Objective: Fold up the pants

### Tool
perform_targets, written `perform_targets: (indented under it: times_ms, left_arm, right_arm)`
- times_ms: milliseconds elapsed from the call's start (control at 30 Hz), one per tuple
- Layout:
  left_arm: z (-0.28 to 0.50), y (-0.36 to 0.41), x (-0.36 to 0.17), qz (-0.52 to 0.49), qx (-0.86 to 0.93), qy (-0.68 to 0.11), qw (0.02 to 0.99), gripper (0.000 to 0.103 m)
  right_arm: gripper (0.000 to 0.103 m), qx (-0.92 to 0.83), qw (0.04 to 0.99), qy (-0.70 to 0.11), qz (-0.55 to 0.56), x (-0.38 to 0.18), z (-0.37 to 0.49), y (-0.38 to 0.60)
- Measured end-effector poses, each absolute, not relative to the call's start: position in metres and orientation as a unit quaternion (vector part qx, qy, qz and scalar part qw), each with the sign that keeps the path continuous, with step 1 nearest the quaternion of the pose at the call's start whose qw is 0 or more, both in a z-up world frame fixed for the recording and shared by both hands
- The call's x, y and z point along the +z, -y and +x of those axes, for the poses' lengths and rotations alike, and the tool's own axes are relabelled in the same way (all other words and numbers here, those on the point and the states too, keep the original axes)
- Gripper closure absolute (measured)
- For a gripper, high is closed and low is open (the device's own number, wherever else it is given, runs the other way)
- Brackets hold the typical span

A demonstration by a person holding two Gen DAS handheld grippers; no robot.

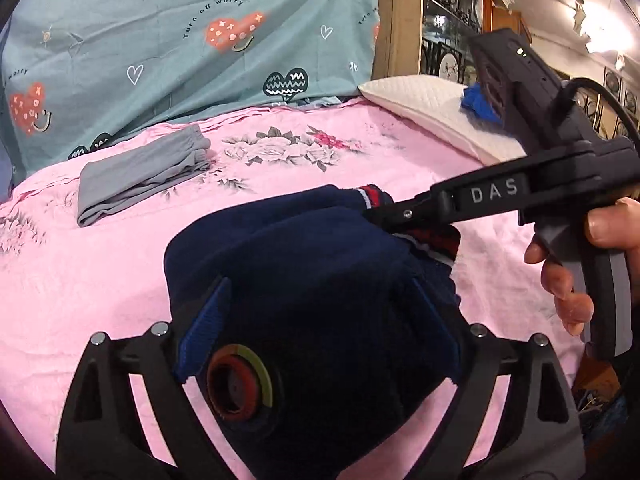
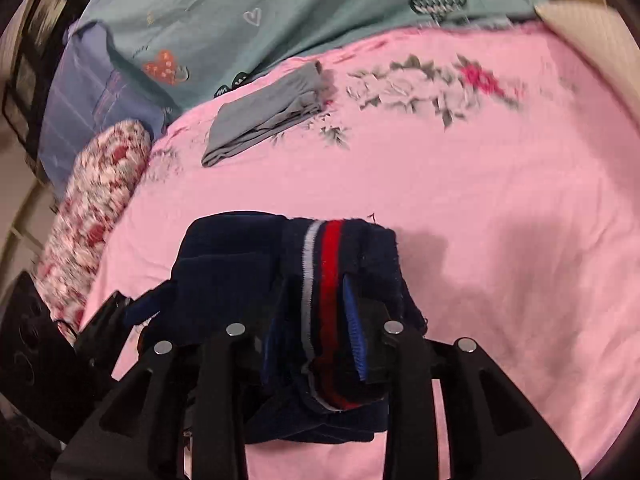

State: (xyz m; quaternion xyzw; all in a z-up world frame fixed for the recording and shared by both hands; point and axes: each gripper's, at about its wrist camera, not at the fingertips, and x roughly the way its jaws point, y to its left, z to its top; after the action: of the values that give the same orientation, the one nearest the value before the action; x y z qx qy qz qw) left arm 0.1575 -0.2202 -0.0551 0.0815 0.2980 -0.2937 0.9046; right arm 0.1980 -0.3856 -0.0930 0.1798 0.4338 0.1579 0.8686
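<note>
gripping navy pants [image 1: 304,280], both jaws clamped; gray pants [image 1: 140,176] folded nearby.

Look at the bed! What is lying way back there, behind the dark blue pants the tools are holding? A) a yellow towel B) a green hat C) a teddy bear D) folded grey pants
D: folded grey pants lie flat on the pink sheet, beyond the navy pants.
</note>
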Motion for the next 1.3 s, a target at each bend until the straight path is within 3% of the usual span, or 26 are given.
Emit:
perform_targets:
  times_ms: [133,367,433,700,767,800,900,1100,1300]
  left_arm:
    - [0.166,0.217,-0.055,0.062,-0.299,-0.309,0.901,0.013]
    - [0.164,0.193,-0.028,0.016,-0.299,-0.3,0.906,0.01]
    - [0.158,0.18,-0.016,0.0,-0.297,-0.292,0.909,0.007]
    - [0.136,0.119,0.013,-0.049,-0.273,-0.289,0.916,0.002]
    - [0.133,0.104,0.005,-0.067,-0.268,-0.309,0.91,0.002]
    - [0.134,0.098,-0.001,-0.078,-0.268,-0.323,0.904,0.002]
    - [0.144,0.081,-0.028,-0.133,-0.266,-0.368,0.881,0.002]
    - [0.194,0.063,-0.086,-0.358,-0.272,-0.453,0.77,0.002]
    - [0.213,0.085,-0.103,-0.399,-0.281,-0.47,0.736,0.002]
  right_arm:
    - [0.066,0.19,0.847,-0.421,0.264,-0.116,0.197,0.407]
    - [0.059,0.196,0.871,-0.385,0.236,-0.076,0.182,0.397]
    - [0.05,0.196,0.88,-0.366,0.232,-0.064,0.172,0.397]
    - [0.039,0.181,0.91,-0.322,0.19,-0.021,0.123,0.392]
    - [0.024,0.175,0.909,-0.329,0.187,-0.025,0.114,0.396]
    - [0.001,0.169,0.908,-0.335,0.188,-0.03,0.11,0.399]
    - [0.001,0.171,0.901,-0.336,0.216,-0.052,0.103,0.419]
    - [0.001,0.2,0.825,-0.37,0.378,-0.109,0.135,0.459]
    - [0.001,0.239,0.807,-0.385,0.379,-0.127,0.171,0.44]
